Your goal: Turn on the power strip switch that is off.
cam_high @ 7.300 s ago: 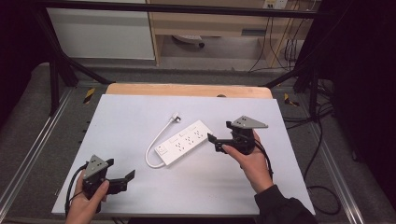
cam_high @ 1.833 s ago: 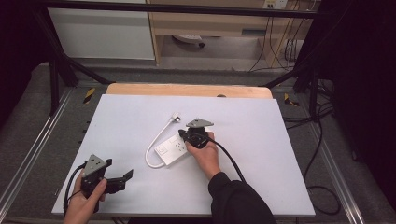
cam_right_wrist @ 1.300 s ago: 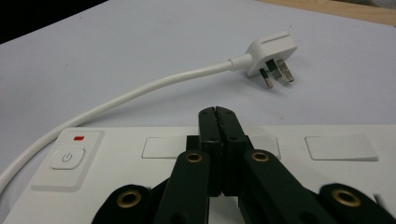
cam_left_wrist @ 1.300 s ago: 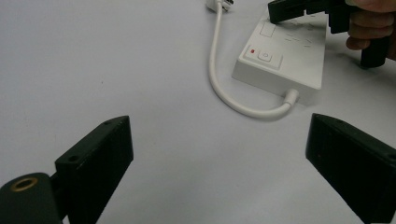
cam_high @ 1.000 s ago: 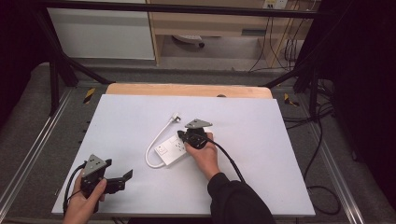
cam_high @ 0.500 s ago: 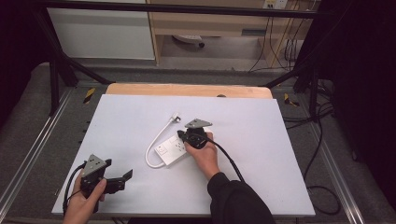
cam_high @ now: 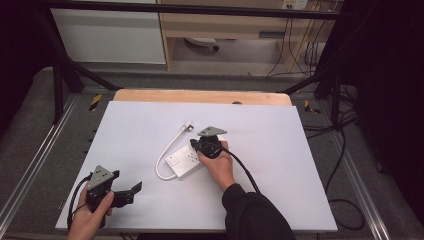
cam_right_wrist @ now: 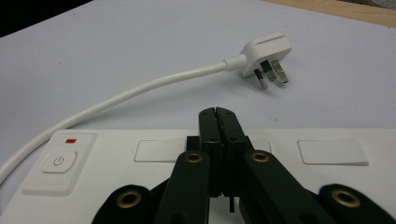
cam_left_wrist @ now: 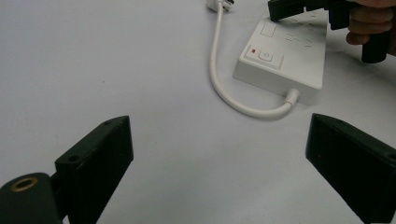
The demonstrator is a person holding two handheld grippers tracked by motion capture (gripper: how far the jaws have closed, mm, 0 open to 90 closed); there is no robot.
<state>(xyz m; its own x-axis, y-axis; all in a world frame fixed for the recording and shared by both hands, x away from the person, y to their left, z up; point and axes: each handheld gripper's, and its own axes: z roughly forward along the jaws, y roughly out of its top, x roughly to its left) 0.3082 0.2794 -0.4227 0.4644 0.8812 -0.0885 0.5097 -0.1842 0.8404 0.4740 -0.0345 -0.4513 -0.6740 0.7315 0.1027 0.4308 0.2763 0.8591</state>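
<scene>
a: high view first. the right gripper sits on the white power strip, which lies mid-table with its cord looping back to the plug. what worries you?

b: the strip lies loose on a smooth white table. if the closed tips push at a slant, i'd guess it skates or pivots instead of taking the press. the left gripper is well apart, near the front left edge, so nothing braces it

a: left gripper view?

b: its fingers stand wide open over bare table, nothing between them. the power strip is ahead to the right, switch end nearest, cord curving off it. the right gripper rests on the far part

a: right gripper view?

b: fingers closed flat together, holding nothing, tips down on the power strip between shuttered sockets. the switch is off to the side, so a slip could miss its mark. the plug lies pins up beyond

a: and the room?

b: wooden edge at the back, dark frame legs, grey carpet, cables trailing on the right, a pale cabinet behind
</scene>
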